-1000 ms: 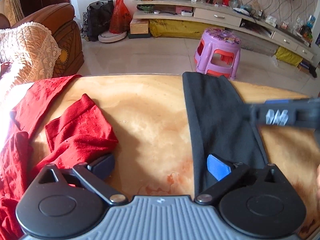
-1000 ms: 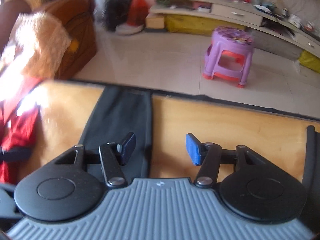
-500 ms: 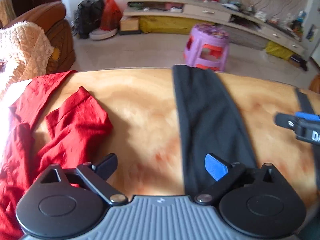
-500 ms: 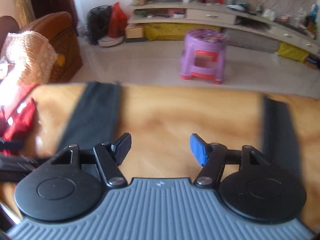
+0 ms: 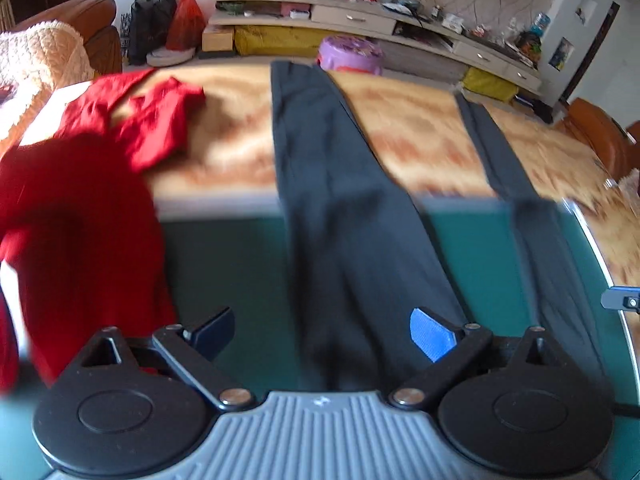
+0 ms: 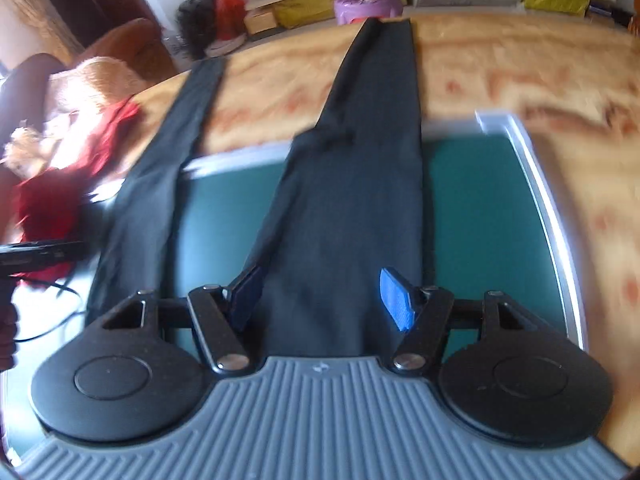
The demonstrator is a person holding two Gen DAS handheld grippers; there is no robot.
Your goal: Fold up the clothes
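Note:
Black trousers lie flat with two legs stretched away from me over a green mat and the marbled table. In the left wrist view my left gripper (image 5: 322, 332) is open and empty above the near end of the left leg (image 5: 332, 184); the right leg (image 5: 516, 200) lies further right. In the right wrist view my right gripper (image 6: 320, 294) is open and empty over the right leg (image 6: 352, 184), with the left leg (image 6: 160, 168) beside it. A red garment (image 5: 80, 184) lies crumpled at the table's left.
The green mat (image 5: 232, 256) has a metal rim (image 6: 536, 184) on the orange marbled table (image 5: 416, 128). A purple stool (image 5: 352, 54), a long low shelf unit (image 5: 360, 20) and a brown sofa (image 5: 100, 28) stand beyond the table.
Both grippers have pulled back toward me and risen, so the green mat and the trousers' full legs have come into view. Both stay open.

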